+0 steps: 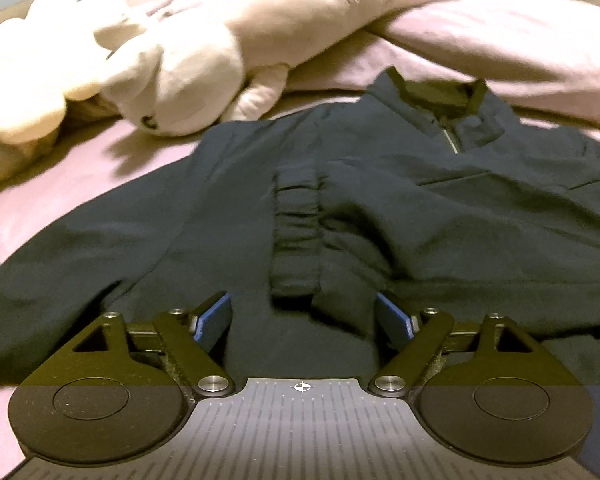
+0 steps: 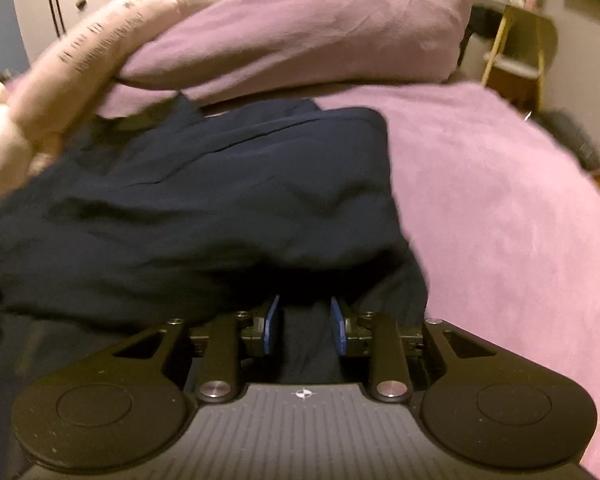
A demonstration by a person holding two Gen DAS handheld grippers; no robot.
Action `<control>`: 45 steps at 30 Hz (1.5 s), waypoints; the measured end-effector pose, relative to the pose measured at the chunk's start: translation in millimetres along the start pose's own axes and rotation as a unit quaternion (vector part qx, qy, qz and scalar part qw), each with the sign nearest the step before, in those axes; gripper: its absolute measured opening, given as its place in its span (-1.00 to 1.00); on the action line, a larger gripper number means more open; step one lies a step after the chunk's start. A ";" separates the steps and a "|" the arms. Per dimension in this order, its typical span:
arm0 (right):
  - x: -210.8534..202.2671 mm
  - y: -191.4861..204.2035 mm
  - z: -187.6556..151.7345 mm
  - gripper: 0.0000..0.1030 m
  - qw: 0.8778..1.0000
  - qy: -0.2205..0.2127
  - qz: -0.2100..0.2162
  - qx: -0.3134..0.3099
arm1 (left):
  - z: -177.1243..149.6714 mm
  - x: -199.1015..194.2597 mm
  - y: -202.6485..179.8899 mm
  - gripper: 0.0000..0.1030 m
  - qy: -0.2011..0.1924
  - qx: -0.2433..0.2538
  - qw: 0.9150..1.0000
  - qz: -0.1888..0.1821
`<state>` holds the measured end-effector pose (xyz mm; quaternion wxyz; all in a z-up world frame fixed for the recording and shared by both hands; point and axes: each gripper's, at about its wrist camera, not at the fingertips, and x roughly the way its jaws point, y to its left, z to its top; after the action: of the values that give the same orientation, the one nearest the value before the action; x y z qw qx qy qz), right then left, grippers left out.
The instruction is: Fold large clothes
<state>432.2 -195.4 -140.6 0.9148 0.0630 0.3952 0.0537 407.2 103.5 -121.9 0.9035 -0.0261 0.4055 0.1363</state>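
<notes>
A dark navy zip jacket [image 1: 380, 200] lies on a pink bed, collar at the far side, one sleeve folded across its front with the ribbed cuff [image 1: 296, 232] pointing at me. My left gripper [image 1: 304, 312] is open, its blue pads wide apart over the jacket's lower part, holding nothing. In the right wrist view the jacket [image 2: 220, 200] is bunched up. My right gripper [image 2: 305, 322] has its blue pads partly closed around a dark fold of the jacket's hem; the fingertips are hidden under the cloth.
A cream plush toy [image 1: 172, 80] lies at the far left beside pink pillows [image 2: 320, 28]. Pink bedsheet [image 2: 500, 220] spreads to the right of the jacket. A small yellow-legged side table [image 2: 516, 40] stands beyond the bed's right edge.
</notes>
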 end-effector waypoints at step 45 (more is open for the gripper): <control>-123.1 -11.9 -97.0 -0.15 0.989 -0.020 0.086 0.118 | 34.8 -147.2 288.2 -0.84 -0.221 -0.289 0.923 -0.125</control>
<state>278.1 -218.3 -120.3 0.9006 0.2057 0.3736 0.0837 262.0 352.9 28.6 0.9331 -0.3058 0.1316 0.1359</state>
